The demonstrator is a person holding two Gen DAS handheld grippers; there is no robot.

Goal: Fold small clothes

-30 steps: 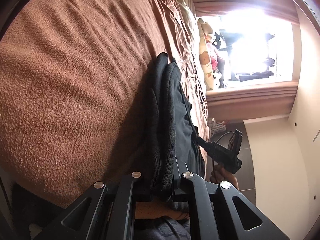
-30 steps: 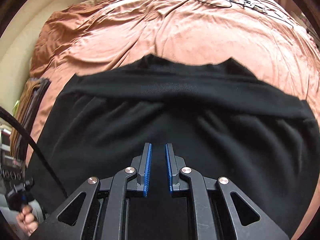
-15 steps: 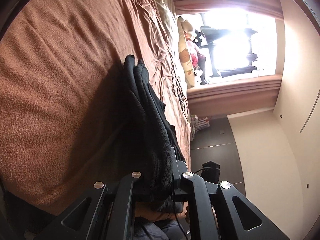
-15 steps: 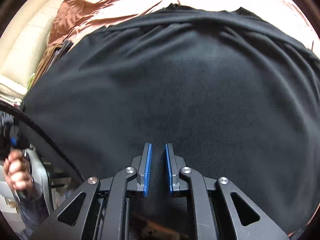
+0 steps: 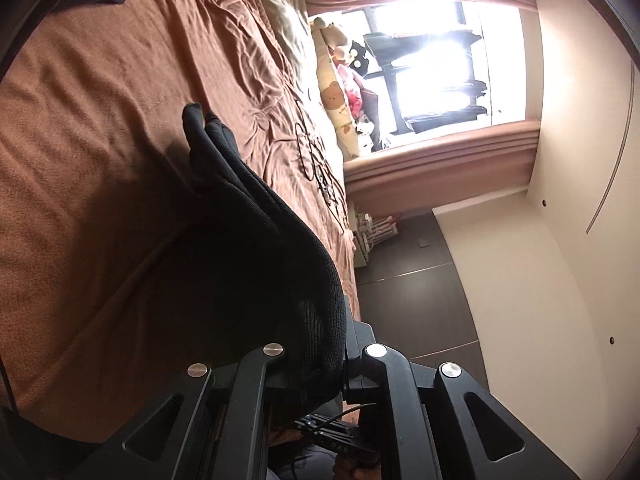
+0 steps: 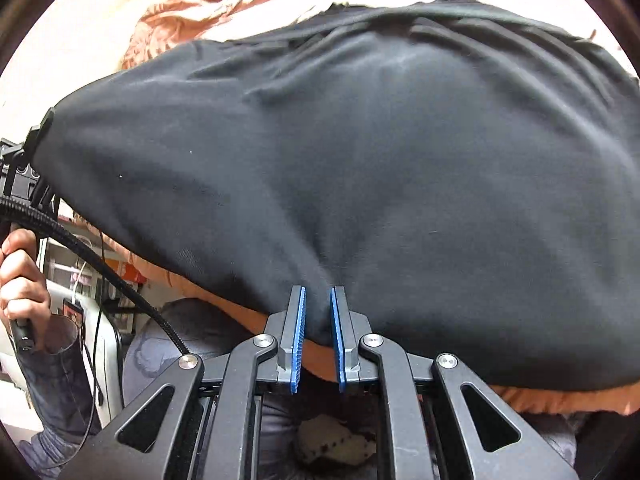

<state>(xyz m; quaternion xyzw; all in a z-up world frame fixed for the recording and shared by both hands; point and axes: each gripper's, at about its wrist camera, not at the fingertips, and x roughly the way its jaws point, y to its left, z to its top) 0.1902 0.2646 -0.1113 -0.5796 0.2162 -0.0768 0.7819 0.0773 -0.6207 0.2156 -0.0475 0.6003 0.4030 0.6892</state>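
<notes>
- The right hand-held gripper (image 6: 318,320) is squeezed tight on the near edge of the black garment (image 6: 360,160). Only a small bit of cloth sits between the blue pads (image 6: 298,332). I think a quick tug could pull it free, and the edge would drop.
- The left hand-held gripper (image 5: 318,364) is clamped on a thick bunch of the same black garment (image 5: 256,248). A fat bunch can slide out, so that side might sag.
- The garment hangs between both grippers, above the brown bed (image 5: 100,140). If one side rises faster, the fold could land crooked.
- On the left, a hand (image 6: 20,276) holds a handle with a black cable (image 6: 100,264). The cable is near the cloth and could snag it.
- Far across the bed lies a thin cord (image 5: 316,160). The cloth could land on it.
</notes>
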